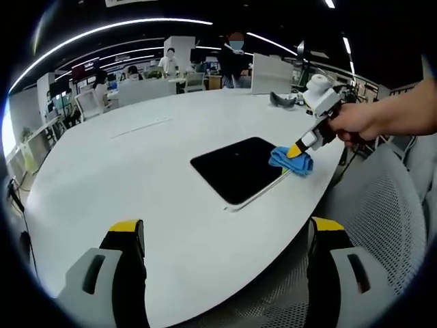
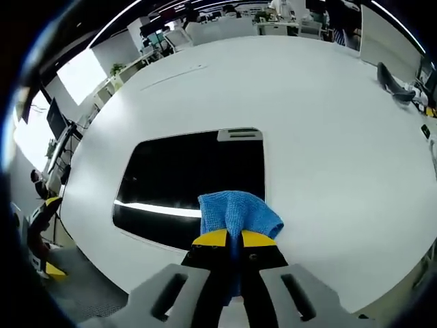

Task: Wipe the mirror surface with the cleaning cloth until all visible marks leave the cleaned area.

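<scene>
Now the right gripper (image 2: 229, 239), black with yellow-tipped jaws, is pinched nearly closed on a blue woven cleaning cloth (image 2: 237, 213), a fold of which runs down between the jaws while the rest fans out ahead of the tips at 12 o'clock. The cloth lies on the near edge of a dark rectangular mirror (image 2: 184, 184) with a pale frame, flat on the white oval table (image 2: 321, 123); a bright streak of reflected ceiling light crosses the glass at about 9 o'clock from the cloth.

In the left gripper view that same gripper (image 1: 298, 147) comes in from 2 o'clock, held by a person's hand (image 1: 355, 121), its tips pressing the cloth (image 1: 292, 160) onto the mirror's (image 1: 235, 169) right-hand corner. The left gripper (image 1: 227, 236) has its jaws spread wide, holding nothing, hovering above the near table (image 1: 123, 171) edge, well apart from the mirror.

The left gripper view also takes in a grey mesh chair (image 1: 382, 198) at 4 o'clock and people (image 1: 167, 61) at desks along the far side at 11 o'clock. The right gripper view adds a dark object (image 2: 395, 80) lying on the table at 2 o'clock.
</scene>
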Demonstrator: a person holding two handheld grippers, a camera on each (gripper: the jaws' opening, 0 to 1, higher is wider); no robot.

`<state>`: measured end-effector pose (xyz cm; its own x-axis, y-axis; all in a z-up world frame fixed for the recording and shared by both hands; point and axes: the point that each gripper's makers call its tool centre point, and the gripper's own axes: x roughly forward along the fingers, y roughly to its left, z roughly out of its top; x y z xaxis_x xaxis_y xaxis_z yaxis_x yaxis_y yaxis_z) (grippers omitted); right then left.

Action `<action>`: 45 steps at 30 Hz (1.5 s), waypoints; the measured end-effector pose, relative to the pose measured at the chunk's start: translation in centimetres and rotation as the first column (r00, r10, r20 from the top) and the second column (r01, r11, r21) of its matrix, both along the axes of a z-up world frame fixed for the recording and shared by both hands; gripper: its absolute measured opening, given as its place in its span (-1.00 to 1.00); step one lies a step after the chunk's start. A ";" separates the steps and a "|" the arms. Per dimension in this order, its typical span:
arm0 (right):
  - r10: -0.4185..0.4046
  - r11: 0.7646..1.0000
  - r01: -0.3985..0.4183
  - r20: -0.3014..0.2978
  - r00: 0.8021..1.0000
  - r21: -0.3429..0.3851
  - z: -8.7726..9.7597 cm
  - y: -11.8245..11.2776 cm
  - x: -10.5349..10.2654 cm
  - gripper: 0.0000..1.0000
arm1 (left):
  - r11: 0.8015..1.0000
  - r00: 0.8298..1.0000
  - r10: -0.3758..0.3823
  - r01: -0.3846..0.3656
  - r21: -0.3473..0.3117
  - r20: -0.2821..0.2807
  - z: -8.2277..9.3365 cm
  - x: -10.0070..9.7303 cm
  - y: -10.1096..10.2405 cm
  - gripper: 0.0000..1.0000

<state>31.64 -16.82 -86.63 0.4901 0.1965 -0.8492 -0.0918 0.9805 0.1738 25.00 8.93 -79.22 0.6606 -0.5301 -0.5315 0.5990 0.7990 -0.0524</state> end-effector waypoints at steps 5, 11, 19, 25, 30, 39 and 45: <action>0.001 1.000 -0.001 0.001 1.000 -0.006 0.0 -0.1 1.0 -1.00 | 1.000 1.000 0.003 -0.003 0.002 0.002 0.0 0.1 0.0 0.98; 0.006 1.000 -0.006 0.001 1.000 -0.016 0.0 -0.1 2.0 -1.00 | 1.000 1.000 0.014 -0.014 0.005 -0.007 -0.2 0.1 0.2 0.98; 0.006 1.000 -0.006 0.003 1.000 -0.023 0.0 -0.4 3.6 -1.00 | 1.000 1.000 0.019 -0.018 0.012 -0.013 -0.3 0.2 0.3 0.98; -0.001 1.000 0.001 0.001 1.000 -0.019 0.0 -0.5 4.5 -1.00 | 1.000 1.000 0.017 -0.017 0.017 -0.009 -0.3 0.2 0.3 0.98; 0.000 1.000 0.000 0.002 1.000 -0.024 0.0 -0.6 5.2 -1.00 | 1.000 1.000 0.015 -0.015 0.020 -0.009 -0.4 0.3 0.3 0.98; 0.010 0.999 -0.010 0.002 1.000 -0.038 0.0 -0.8 6.7 -1.00 | 1.000 1.000 0.007 -0.007 0.027 -0.014 -0.5 0.2 0.1 0.98; 0.016 0.999 -0.016 0.001 1.000 -0.048 0.0 -0.9 7.7 -1.00 | 0.999 1.000 0.017 -0.017 0.029 0.001 -0.3 0.4 0.3 0.98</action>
